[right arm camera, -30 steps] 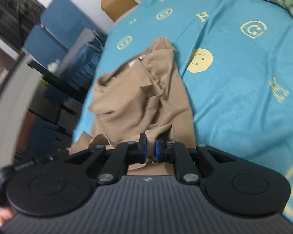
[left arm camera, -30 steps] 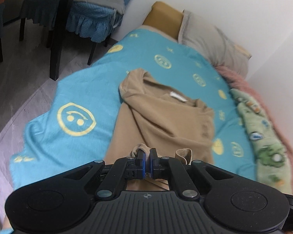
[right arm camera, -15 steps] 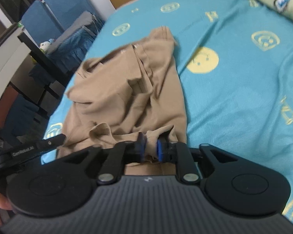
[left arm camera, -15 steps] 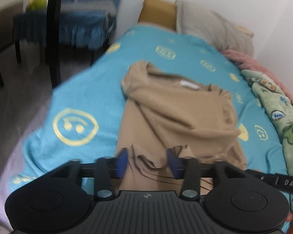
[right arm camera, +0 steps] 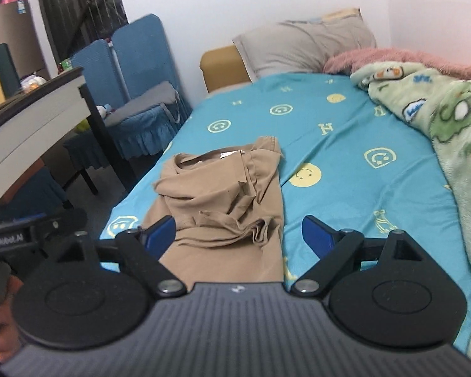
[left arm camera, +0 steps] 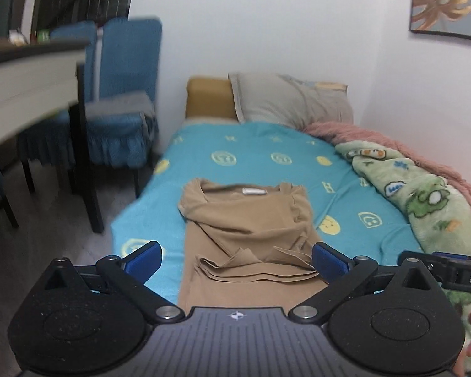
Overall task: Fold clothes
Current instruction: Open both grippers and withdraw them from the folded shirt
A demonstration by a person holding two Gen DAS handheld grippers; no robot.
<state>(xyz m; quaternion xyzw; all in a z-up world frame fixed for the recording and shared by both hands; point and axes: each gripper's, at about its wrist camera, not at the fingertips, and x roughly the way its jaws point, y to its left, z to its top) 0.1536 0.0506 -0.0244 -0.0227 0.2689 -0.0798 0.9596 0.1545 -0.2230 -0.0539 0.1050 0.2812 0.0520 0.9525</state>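
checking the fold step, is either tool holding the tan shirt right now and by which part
Nothing is held. The left tool and the right tool both have their jaws opening, clear of the tan shirt, which lies loose on the bed.

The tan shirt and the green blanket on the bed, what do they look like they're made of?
The tan shirt looks like thin, matte knit, perhaps cotton jersey: it drapes in soft folds and its edges lie in thin, flat layers. The green blanket looks like plush fleece: thick, fuzzy surface, rounded bulges, printed cartoon figures. The exact fibre of either cannot be told.
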